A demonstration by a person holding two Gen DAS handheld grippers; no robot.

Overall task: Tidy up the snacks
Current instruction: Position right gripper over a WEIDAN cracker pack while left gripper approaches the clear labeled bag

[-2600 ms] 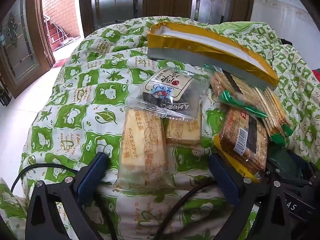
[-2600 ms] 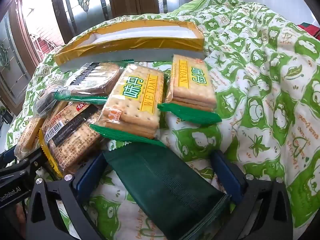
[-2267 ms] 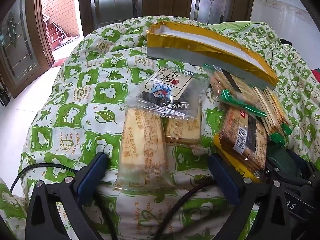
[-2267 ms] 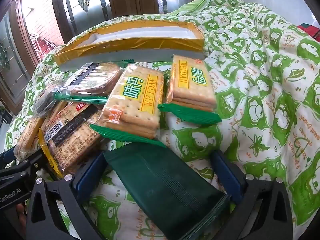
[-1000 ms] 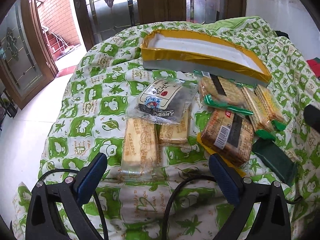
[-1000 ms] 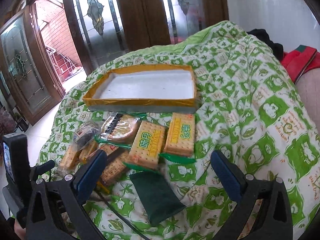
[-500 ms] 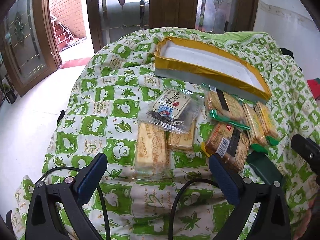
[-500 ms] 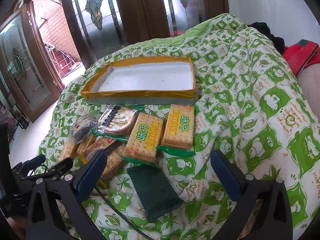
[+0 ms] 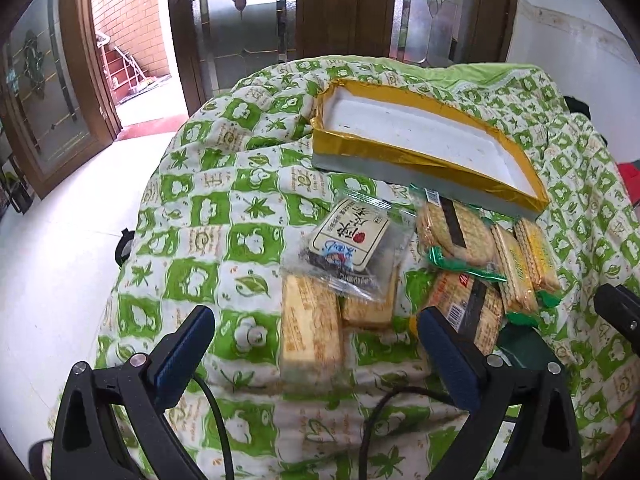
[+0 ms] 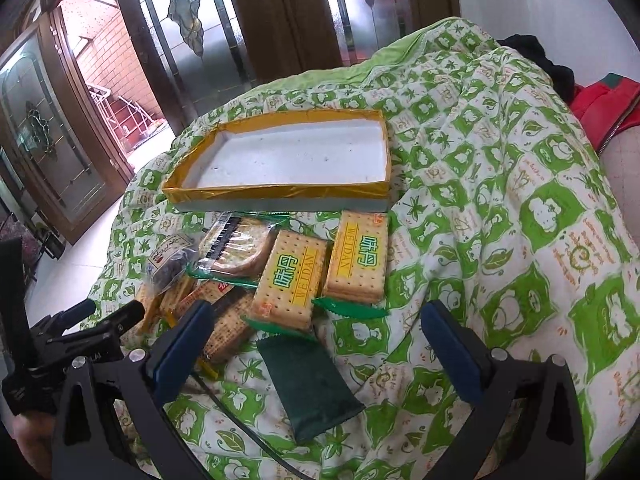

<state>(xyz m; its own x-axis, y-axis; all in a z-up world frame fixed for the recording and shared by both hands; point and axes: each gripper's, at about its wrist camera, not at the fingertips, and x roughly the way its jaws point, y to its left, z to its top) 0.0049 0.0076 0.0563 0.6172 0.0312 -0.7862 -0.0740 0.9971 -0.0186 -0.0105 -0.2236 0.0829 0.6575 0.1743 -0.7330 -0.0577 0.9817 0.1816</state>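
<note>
Both grippers hang spread wide with nothing between their fingers: the left gripper point(image 9: 312, 336) at the bottom of its view, the right gripper point(image 10: 316, 334) likewise. On the green-patterned quilt point(image 10: 500, 216), the gold-rimmed tray point(image 10: 280, 196) sits at upper centre. Just below it lie the snacks: 2 Weidan cracker packs point(image 10: 356, 258) side by side, a round-biscuit pack point(image 10: 236, 248), a seaweed packet point(image 9: 352, 244) and a dark green pouch point(image 10: 312, 384) nearest the right gripper.
</note>
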